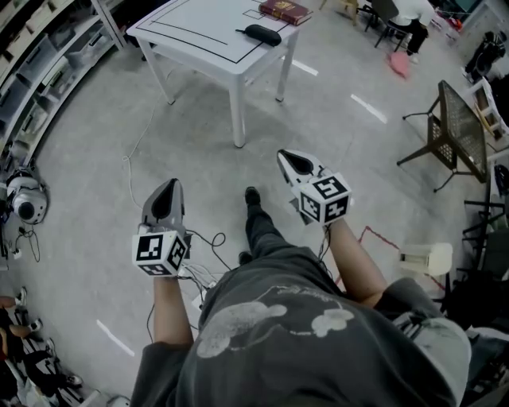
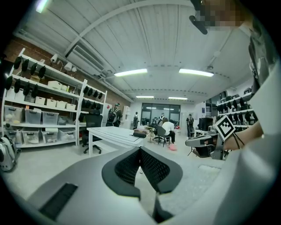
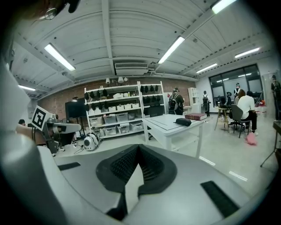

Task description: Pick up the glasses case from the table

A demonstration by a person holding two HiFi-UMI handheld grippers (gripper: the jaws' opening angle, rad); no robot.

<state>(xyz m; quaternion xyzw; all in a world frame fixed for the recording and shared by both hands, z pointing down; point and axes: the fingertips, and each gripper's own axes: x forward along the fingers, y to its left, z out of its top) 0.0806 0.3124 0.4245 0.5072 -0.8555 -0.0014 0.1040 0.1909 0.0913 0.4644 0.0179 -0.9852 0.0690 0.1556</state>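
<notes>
The dark oval glasses case [image 1: 262, 34] lies near the right edge of a white table [image 1: 199, 44], beside a red-brown book [image 1: 284, 10]. Both grippers hang over the floor, well short of the table. My left gripper [image 1: 166, 189] is shut and empty, its pads meeting at the tip [image 2: 140, 150]; from it the case [image 2: 139, 135] looks small and far off. My right gripper [image 1: 289, 160] is also shut with nothing in it [image 3: 138, 147], and its view has the case [image 3: 183, 121] on the table's [image 3: 167, 127] near end, ahead and to the right.
Storage shelves [image 1: 36, 63] line the left wall, with a white machine [image 1: 28, 200] on the floor below. Cables [image 1: 208, 238] trail by the person's feet. A mesh chair [image 1: 457, 131] stands at the right. A seated person [image 1: 409, 14] is far behind the table.
</notes>
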